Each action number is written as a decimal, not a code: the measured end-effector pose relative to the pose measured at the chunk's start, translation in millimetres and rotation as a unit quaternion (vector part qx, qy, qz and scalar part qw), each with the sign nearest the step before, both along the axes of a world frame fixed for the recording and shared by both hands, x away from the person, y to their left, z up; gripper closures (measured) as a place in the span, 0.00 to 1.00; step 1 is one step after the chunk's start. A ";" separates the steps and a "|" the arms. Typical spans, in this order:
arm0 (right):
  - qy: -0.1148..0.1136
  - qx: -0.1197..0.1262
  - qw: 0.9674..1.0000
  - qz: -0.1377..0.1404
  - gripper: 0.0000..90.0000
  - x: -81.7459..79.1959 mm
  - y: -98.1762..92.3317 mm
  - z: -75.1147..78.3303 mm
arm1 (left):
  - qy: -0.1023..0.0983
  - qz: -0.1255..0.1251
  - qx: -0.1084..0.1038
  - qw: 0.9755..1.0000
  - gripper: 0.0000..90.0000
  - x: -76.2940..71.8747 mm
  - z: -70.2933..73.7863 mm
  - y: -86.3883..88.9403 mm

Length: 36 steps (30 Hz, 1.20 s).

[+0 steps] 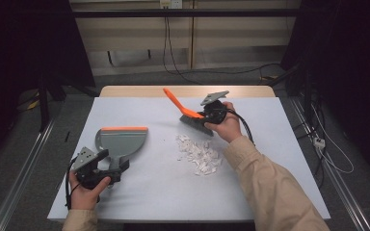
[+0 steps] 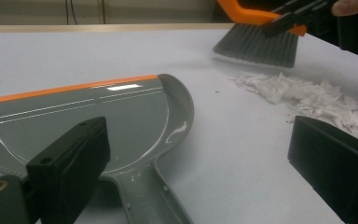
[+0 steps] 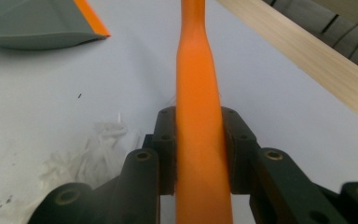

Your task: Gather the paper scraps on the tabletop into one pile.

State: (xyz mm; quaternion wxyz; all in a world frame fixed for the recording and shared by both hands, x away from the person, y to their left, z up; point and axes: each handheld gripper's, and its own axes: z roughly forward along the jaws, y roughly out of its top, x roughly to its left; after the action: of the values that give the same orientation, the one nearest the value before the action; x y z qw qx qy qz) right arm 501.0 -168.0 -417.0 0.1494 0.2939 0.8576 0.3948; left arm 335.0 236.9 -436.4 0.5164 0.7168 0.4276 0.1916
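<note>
My right hand-held gripper (image 3: 200,154) is clamped on the orange handle of the brush (image 1: 191,115), bristles just beyond the paper scraps (image 1: 198,155). My left hand-held gripper (image 2: 205,163) stands open around the dustpan (image 1: 121,141) handle, flat on the surface (image 1: 173,192).

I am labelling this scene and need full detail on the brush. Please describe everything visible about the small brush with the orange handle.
The small brush with the orange plastic handle has a flat, tapering handle and a dark grey block of bristles with paler tips. The right gripper is shut on the handle, one black finger on each side. It is tilted, handle up and away, bristles down just beyond the pile of white paper scraps on the white table.
</note>
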 end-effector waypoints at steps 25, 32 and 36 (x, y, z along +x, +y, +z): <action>-0.033 -0.026 0.991 0.126 0.79 -42.8 -10.6 27.8 | -0.003 0.008 -0.014 1.000 0.06 0.5 3.3 7.0; -0.030 -0.001 0.998 0.049 0.79 -43.2 -29.6 15.9 | -0.003 -0.009 -0.021 1.000 0.06 3.4 3.1 7.3; -0.025 0.004 1.000 0.013 0.79 -46.9 -40.2 5.5 | -0.004 -0.017 -0.032 0.999 0.06 4.1 4.2 6.8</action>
State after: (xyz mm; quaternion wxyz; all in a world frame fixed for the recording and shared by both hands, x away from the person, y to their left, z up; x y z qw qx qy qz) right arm 454.1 -208.2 -411.5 0.1648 0.2736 0.8555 0.4075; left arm 339.1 243.7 -432.1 0.5440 0.7061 0.4193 0.1720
